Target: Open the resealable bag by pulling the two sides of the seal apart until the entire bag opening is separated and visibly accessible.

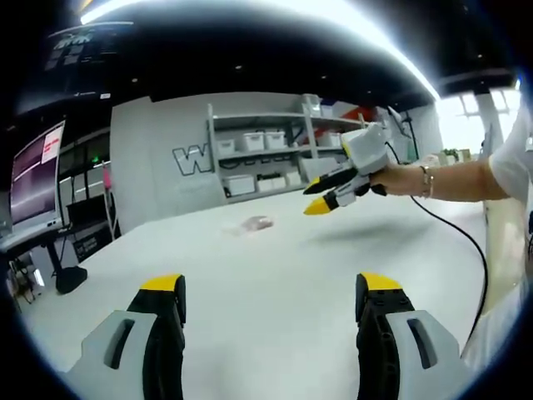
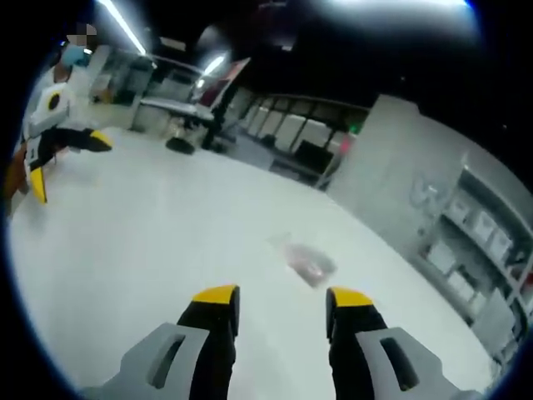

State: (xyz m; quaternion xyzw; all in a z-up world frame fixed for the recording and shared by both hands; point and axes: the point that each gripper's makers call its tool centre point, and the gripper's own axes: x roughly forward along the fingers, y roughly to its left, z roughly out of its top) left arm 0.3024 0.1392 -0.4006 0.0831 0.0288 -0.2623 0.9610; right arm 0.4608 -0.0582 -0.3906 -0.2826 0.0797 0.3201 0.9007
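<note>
A small clear resealable bag [image 1: 254,223] with something pinkish inside lies flat on the white table [image 1: 250,292], far ahead of my left gripper [image 1: 271,285]. That gripper's yellow-tipped jaws stand wide apart with nothing between them. My right gripper [image 1: 315,198] comes in from the right, held by a hand above the table, to the right of the bag. In the right gripper view the bag [image 2: 306,260] lies just beyond my right gripper [image 2: 283,297], whose jaws are open and apart from it. The left gripper [image 2: 70,165] hovers open at the far left.
Shelves with white bins [image 1: 266,150] stand behind the table against a grey wall. A monitor [image 1: 35,175] and a desk are at the left. A black cable [image 1: 466,242] trails from the right gripper over the table's right side. An office chair [image 2: 187,125] stands beyond the table.
</note>
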